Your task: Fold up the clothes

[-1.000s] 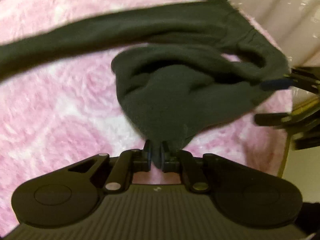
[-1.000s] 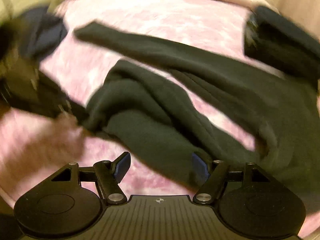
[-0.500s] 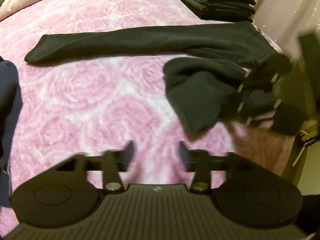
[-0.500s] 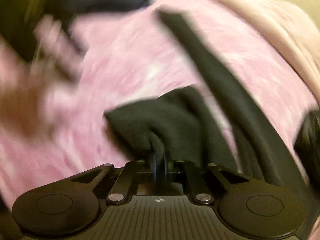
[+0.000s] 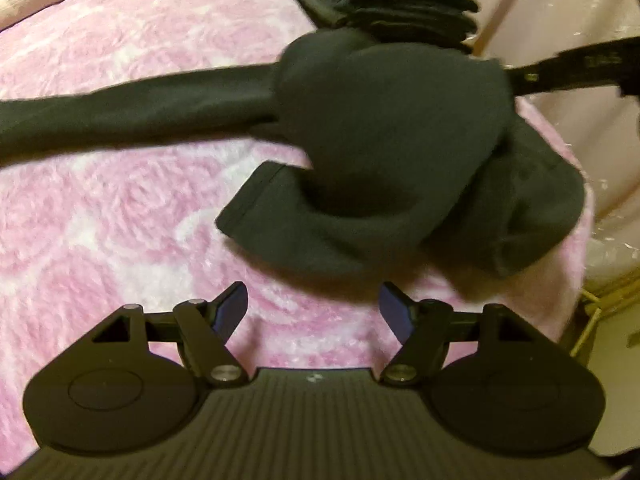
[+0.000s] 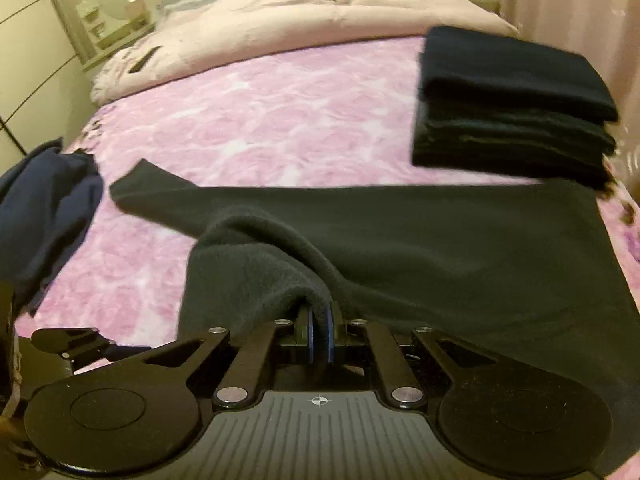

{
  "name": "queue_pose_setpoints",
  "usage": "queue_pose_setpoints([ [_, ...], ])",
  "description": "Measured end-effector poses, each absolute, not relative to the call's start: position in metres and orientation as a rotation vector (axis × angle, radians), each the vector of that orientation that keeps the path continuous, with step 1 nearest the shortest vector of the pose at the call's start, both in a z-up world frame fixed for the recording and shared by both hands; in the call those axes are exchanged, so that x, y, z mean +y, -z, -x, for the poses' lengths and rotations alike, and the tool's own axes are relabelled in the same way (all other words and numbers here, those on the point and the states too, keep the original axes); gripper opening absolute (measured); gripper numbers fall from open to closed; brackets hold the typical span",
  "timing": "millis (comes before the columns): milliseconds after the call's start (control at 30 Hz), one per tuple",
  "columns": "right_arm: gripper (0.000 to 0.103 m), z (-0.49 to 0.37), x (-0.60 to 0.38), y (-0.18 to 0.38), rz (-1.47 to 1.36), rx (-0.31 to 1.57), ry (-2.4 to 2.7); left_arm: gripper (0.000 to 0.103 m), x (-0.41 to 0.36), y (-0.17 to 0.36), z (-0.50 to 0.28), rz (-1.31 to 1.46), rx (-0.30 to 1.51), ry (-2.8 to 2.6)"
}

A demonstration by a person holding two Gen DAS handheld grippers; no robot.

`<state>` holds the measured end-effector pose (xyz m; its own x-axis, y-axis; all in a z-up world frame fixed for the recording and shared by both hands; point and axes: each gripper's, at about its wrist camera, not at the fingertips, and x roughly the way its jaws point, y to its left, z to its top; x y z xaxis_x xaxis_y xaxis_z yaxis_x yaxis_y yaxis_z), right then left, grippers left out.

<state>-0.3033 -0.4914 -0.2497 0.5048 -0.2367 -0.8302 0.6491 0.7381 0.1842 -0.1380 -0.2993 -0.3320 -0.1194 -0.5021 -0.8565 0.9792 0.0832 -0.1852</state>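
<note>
A dark grey fleece garment (image 5: 380,140) lies on the pink rose-patterned bedspread (image 5: 100,220), one long leg stretched out to the left. My left gripper (image 5: 312,312) hovers just short of its near fold. Its jaws are opening, with only bedspread between them. My right gripper (image 6: 319,328) is shut on a bunched fold of the same garment (image 6: 440,248) and holds it raised above the flat part. In the left wrist view that raised fold is a blurred hump, and the right gripper's dark arm (image 5: 580,64) reaches in from the upper right.
A stack of folded dark clothes (image 6: 512,100) sits at the far right of the bed. A crumpled navy garment (image 6: 44,216) lies at the left edge. A pale pink duvet (image 6: 320,12) is bunched at the head. The bed's right edge (image 5: 576,248) meets a curtain.
My left gripper let go of the garment, opened and drew back. My right gripper closed on a fold of it and carried that fold up and across.
</note>
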Motion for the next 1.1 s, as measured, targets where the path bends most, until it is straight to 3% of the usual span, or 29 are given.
queue_pose_setpoints([
  [100, 0.004, 0.323, -0.493, 0.255, -0.543, 0.903, 0.576, 0.067, -0.303, 0.339, 0.165, -0.782, 0.786, 1.48],
  [233, 0.004, 0.344, -0.489, 0.259, -0.546, 0.913, 0.581, 0.067, -0.316, 0.351, 0.174, -0.866, 0.675, 1.472],
  [333, 0.004, 0.356, -0.49, 0.262, -0.551, 0.922, 0.584, 0.061, -0.32, 0.355, 0.185, -1.019, 0.467, 1.508],
  [400, 0.004, 0.363, -0.49, 0.264, -0.558, 0.923, 0.588, 0.029, -0.324, 0.36, 0.189, -1.118, 0.422, 1.577],
  [433, 0.004, 0.365, -0.49, 0.265, -0.565, 0.922, 0.59, 0.003, -0.325, 0.362, 0.189, -1.167, 0.421, 1.596],
  [633, 0.005, 0.355, -0.47, 0.254, -0.544, 0.914, 0.47, 0.003, -0.289, 0.316, 0.152, -1.192, 0.428, 1.504],
  [800, 0.005, 0.307, -0.406, 0.252, -0.422, 0.951, 0.085, 0.003, -0.192, 0.249, 0.096, -1.237, 0.475, 1.223],
  [900, 0.005, 0.268, -0.338, 0.262, -0.279, 0.986, -0.173, 0.003, -0.128, 0.235, 0.073, -1.315, 0.524, 1.079],
  [1100, 0.005, 0.246, -0.261, 0.301, -0.182, 1.115, -0.31, 0.009, -0.044, 0.292, 0.062, -1.476, 0.792, 1.011],
])
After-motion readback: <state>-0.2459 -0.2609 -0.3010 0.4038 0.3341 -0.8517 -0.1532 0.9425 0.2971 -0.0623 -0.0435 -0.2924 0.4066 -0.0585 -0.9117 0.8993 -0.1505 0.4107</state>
